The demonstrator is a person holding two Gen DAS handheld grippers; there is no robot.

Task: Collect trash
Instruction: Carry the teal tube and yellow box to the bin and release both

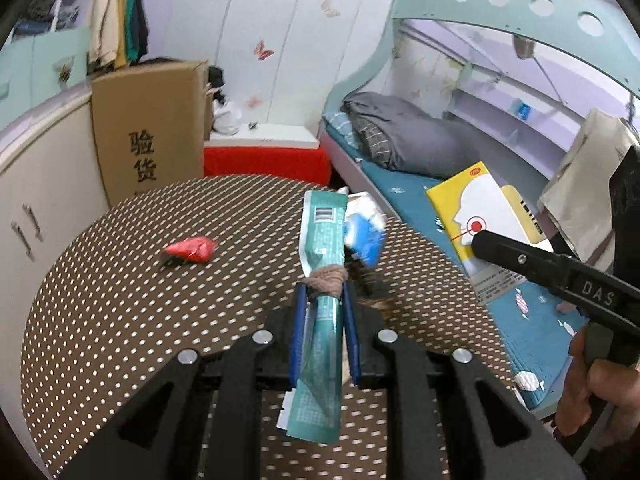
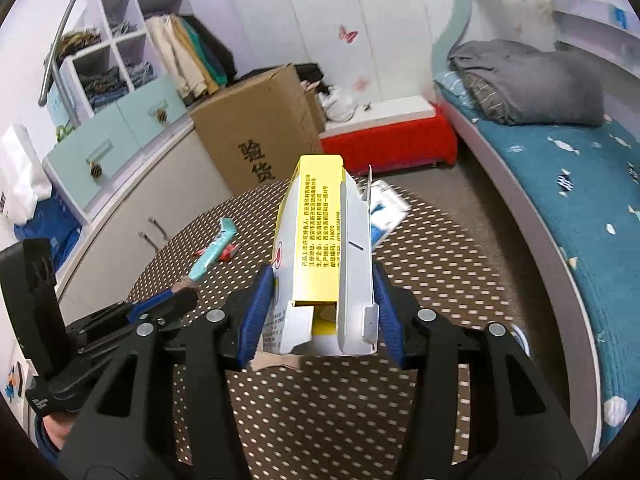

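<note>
Now two hand-held grippers: left clamps teal sachet, right yellow box; one red wrapper.

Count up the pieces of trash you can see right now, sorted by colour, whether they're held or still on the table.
Teal: 1, the teal wrapper in the left gripper
Yellow and white: 1, the yellow box in the right gripper
Red: 1, the red wrapper on the table
Blue and white: 1, the blue and white packet on the table
Total: 4
</note>
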